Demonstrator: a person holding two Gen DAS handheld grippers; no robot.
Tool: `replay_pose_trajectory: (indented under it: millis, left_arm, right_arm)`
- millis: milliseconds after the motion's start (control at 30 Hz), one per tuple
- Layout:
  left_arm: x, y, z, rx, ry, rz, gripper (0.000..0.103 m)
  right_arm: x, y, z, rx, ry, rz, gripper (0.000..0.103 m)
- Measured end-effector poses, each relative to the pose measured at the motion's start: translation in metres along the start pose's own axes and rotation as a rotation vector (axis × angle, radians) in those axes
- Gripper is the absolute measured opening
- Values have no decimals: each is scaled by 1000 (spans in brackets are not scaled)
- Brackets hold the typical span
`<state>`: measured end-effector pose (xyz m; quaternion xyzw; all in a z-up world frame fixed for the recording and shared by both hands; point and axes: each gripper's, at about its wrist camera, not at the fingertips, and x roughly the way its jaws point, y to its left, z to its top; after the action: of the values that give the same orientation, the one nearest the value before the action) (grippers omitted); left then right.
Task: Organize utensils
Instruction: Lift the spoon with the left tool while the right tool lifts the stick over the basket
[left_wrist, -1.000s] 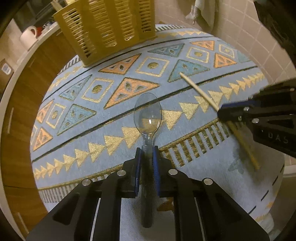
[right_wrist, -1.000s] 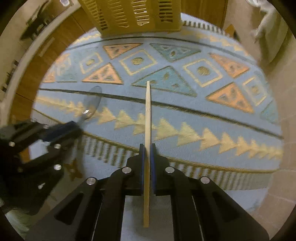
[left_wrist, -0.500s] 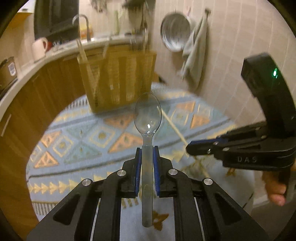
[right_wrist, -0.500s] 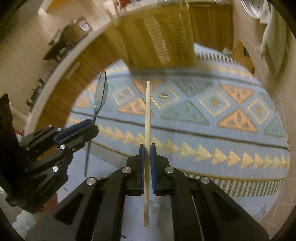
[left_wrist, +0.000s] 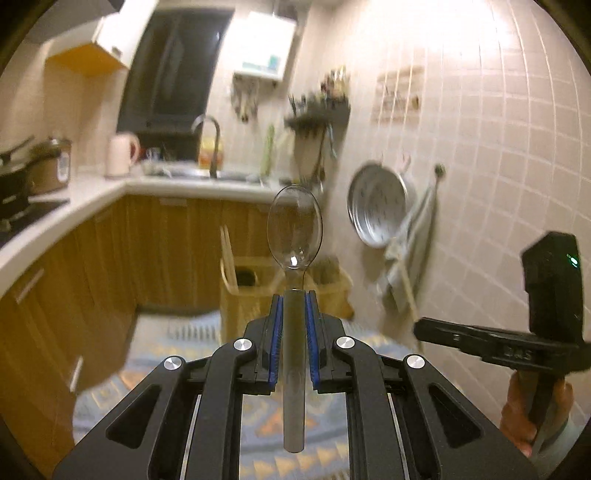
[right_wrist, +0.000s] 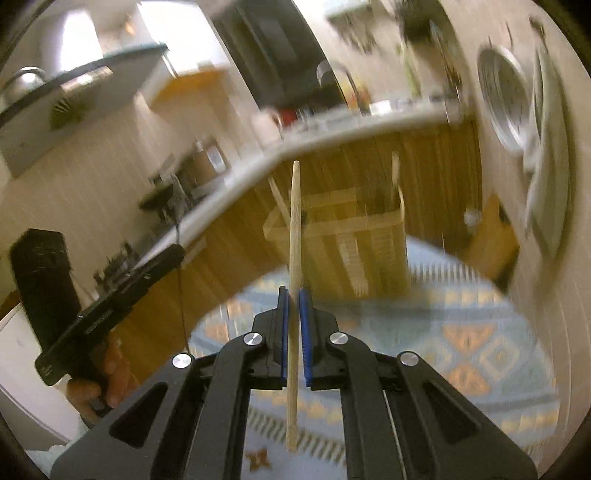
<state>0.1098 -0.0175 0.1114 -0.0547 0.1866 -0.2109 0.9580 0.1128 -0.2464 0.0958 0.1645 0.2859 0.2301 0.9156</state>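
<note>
My left gripper (left_wrist: 293, 301) is shut on the handle of a clear plastic spoon (left_wrist: 294, 229), held up in the air with the bowl pointing forward. My right gripper (right_wrist: 294, 299) is shut on a wooden chopstick (right_wrist: 294, 221), also lifted off the mat. A yellow slotted utensil basket (left_wrist: 251, 291) stands ahead on the patterned mat (left_wrist: 184, 339); it shows in the right wrist view (right_wrist: 354, 236) too, with a chopstick standing in its left compartment. The right gripper appears at the right of the left wrist view (left_wrist: 421, 326); the left gripper appears at the left of the right wrist view (right_wrist: 173, 254).
Wooden cabinets (left_wrist: 74, 258) and a white countertop (left_wrist: 92, 192) run along the left and back. A tiled wall (left_wrist: 498, 166) with a hanging metal pan (left_wrist: 376, 206) and a towel (left_wrist: 410, 240) is on the right. Sink and kettle sit on the counter.
Both grippers have risen from the mat and tilted up, carrying the spoon and the chopstick. The views now face the basket and kitchen instead of looking down on the mat.
</note>
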Motion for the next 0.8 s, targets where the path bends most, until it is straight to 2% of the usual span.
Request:
replay_pose_trajectory:
  millis: [67,167,300,500,600,800]
  left_arm:
    - [4,-2,6,20,-48,1,10]
    - [11,-5,15,41,-104,3,10]
    - [27,1,29,17,-157,-9,10]
    - [58,18,40,29,-199,6,10]
    - [78,32,45,-17,-211,-13,10]
    - [100,48,48,-42,-242,-8,10]
  right_arm:
    - [-1,4,6,-40,-76,-11,5]
    - [1,9,13,-88,-144,-21,5]
    - [12,14,26,-164,-226,-101,5]
    - [42,-8,45,-177,-314,-174,5]
    - [53,-17,54,-217,-364,-229,5]
    - [66,-38,67,-177,-459,-246,5]
